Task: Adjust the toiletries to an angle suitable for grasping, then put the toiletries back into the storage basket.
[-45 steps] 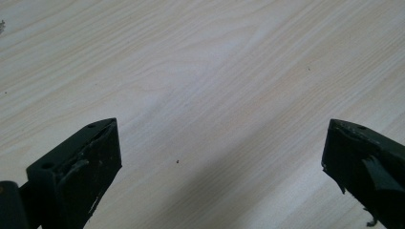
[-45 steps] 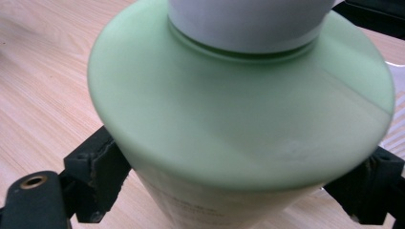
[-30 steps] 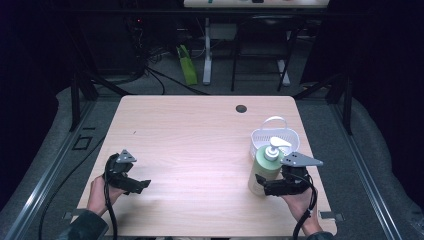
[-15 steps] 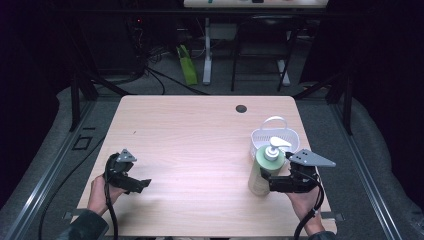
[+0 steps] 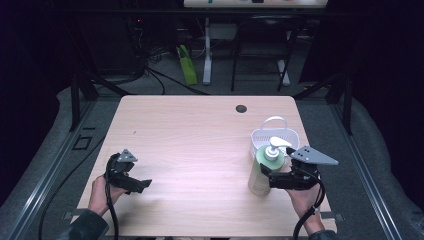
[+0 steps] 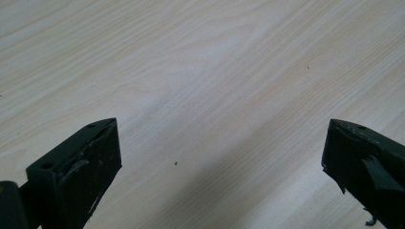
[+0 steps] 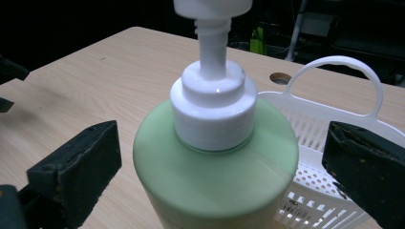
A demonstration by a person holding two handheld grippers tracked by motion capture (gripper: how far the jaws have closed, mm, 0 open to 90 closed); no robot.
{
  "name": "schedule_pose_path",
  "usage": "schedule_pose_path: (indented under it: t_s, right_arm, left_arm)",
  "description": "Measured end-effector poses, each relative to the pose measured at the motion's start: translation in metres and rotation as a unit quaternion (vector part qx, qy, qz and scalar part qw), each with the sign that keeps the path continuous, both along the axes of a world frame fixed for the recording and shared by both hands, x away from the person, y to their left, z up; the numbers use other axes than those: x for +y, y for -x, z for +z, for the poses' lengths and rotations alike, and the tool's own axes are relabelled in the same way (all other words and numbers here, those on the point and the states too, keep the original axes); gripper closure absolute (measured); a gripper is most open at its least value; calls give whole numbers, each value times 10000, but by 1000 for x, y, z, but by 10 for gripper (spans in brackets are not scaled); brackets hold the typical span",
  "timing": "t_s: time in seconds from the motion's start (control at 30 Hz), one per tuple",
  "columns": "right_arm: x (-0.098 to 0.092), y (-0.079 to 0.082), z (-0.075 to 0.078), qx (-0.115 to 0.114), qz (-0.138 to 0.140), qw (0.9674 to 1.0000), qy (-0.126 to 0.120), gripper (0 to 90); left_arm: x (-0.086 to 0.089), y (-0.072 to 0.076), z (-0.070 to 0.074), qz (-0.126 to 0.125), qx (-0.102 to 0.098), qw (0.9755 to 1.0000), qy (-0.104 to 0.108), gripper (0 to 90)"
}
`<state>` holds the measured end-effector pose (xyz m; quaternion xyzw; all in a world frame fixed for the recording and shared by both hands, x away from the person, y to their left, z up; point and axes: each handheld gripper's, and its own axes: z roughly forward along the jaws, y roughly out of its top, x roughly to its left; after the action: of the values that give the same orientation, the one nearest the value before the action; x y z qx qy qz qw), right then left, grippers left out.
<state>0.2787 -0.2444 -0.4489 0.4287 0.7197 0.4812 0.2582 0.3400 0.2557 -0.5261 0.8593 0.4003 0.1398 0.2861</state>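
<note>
Here the right gripper [image 5: 266, 175] has its jaws spread wide on either side of a green pump bottle [image 5: 261, 170], not yet pressing it; the right gripper view shows a gap on both flanks of the bottle's shoulder. The bottle stands upright near the table's [image 5: 200, 130] right front edge, just in front of a white basket [image 5: 272, 137], probably so it can be lifted the short way into it. The left gripper [image 5: 145, 184] hangs low over bare wood at the front left, jaws likewise apart and holding nothing, seemingly parked out of the way. No brand or label text can be read on the bottle; any print on it is too blurred to make out.
</note>
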Motion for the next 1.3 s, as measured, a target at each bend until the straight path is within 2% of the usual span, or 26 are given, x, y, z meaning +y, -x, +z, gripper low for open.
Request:
schedule_pose_path:
  t_s: [0.17,0.33,0.5,0.53,0.57,0.6,0.63,0.67,0.77,0.87,0.93,0.97,1.0,1.17,1.3]
  right_arm:
    - [0,-4,4,-95,-86,9999,-87,0]
    - [5,-9,6,-146,-80,9998,-65,0]
    - [9,-11,9,-229,-126,9996,-80,8]
    - [9,-11,10,-236,-141,9996,-113,64]
    - [9,-11,10,-236,-141,9996,-113,64]
    - [9,-10,10,-296,-171,9993,-131,137]
    - [9,-9,12,-349,-174,9991,-148,142]
    - [10,-8,14,-437,-187,9987,-183,202]
    - [9,-6,15,-506,-189,9982,-248,251]
    - [9,-4,17,-613,-169,9975,-300,405]
    - [7,-2,18,-673,-115,9970,-353,470]
    - [7,-2,18,-673,-115,9970,-353,470]
    - [5,0,20,-761,-85,9961,-428,523]
    - [4,2,23,-855,-85,9953,-441,612]
    - [4,2,23,-868,-51,9953,-423,644]
  left_arm:
    - [0,-1,-1,23,43,10000,-6,0]
    - [0,0,0,30,-15,10000,4,0]
    - [-1,0,0,21,14,10000,27,0]
    - [-1,0,-1,34,10,10000,23,0]
    - [-1,0,-1,34,10,10000,23,0]
    - [0,-1,-1,22,43,10000,17,0]
    - [0,-1,0,25,30,10000,17,0]
    - [1,-1,0,46,25,10000,46,0]
    - [1,-1,-1,60,41,10000,45,0]
    - [1,-1,0,48,40,10000,29,0]
    - [1,-1,-1,74,26,10000,28,0]
    - [1,-1,-1,74,26,10000,28,0]
    - [1,-1,-1,69,32,10000,8,0]
    - [1,-1,0,91,29,9999,33,0]
    - [1,-1,-1,96,29,9999,24,0]
